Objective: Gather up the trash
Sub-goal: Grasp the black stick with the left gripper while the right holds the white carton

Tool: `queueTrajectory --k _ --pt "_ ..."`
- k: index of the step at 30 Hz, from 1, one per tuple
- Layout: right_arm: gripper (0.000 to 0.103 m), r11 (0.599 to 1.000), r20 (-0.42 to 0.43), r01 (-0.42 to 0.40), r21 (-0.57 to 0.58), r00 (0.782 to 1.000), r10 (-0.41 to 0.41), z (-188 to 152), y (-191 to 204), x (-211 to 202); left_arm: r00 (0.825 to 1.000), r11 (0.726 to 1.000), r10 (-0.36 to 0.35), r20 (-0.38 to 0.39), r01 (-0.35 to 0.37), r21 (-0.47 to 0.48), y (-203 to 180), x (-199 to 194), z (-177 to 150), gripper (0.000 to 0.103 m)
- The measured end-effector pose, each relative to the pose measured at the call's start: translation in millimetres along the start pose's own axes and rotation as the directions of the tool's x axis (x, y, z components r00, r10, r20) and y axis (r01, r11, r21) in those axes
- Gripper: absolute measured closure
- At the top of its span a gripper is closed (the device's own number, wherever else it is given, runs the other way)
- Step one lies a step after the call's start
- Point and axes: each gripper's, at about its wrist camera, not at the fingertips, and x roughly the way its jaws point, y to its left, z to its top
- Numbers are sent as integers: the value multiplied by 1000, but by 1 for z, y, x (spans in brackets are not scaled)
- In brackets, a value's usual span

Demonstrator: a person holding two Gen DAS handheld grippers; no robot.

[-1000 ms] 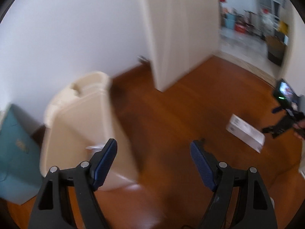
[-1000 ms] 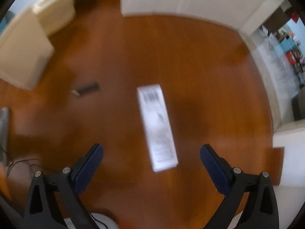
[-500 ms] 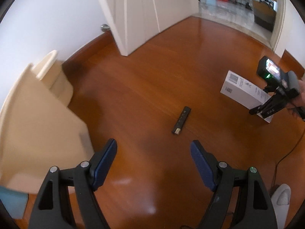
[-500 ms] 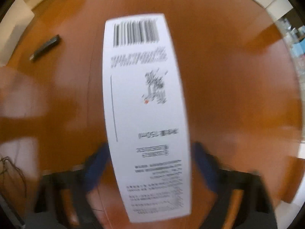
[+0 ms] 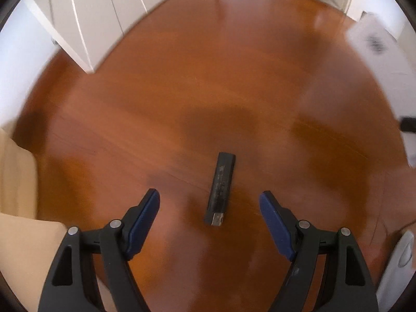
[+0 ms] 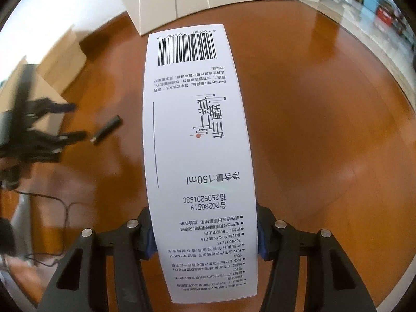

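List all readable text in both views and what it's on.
All on the white carton, printed upside down in the right wrist view:
"150ml", after Chinese characters
"20280519"
"250520153C"
"20250 11215"
"Q/NSBE15"
"EastBuy", in a Chinese line under the barcode
Barcode digits: "6 942361 013739"
Large stylised Chinese logo and the fine print: not transcribed.
Black stick on the floor, left wrist view: faint markings, too blurred.

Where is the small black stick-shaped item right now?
The black stick lies flat on the wooden floor, low and central in the left wrist view, ahead of the open left gripper, nearer its right finger.
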Motion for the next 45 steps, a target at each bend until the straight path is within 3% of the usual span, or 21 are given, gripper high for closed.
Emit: queueTrajectory --k 4,8,12,16,21,26,32,37,40,45 --pt "44 1000 5 -13 -13 1000 13 0 1 -10 999 999 -24 -43 25 20 -3 20 4 25" --pt "44 1000 5 -12 0 1000 12 -10 6 -19 995 997 -56 -86 60 39 -8 34 7 47" --pt "44 1000 4 -7 -5 1000 7 -9 4 -10 992 995 -97 -81 98 11 -8 39 10 51" --pt "44 1000 6 11 -1 1000 -11 -18 29 10 990 993 -115 -76 117 19 -21 34 11 84" --pt "44 998 38 63 5 997 -63 -14 39 7 992 994 -112 -58 111 -10 -36 24 7 85" --pt "44 987 44 161 3 986 -161 -5 56 10 994 991 -95 53 99 -91 -35 -23 -1 85" --pt "44 989 90 145 13 985 -146 17 94 -16 965 967 1 263 66 -245 17 -156 -27 85" --pt "44 991 132 121 -57 985 -113 41 161 -64 924 931 188 334 -59 -360 86 -267 -74 85" --pt "44 988 150 99 -116 985 -81 54 209 -99 903 869 306 302 -135 -475 131 -305 -105 85" --pt "44 972 178 69 -223 984 -29 77 285 -154 909 774 371 188 -191 -604 185 -311 -155 85"
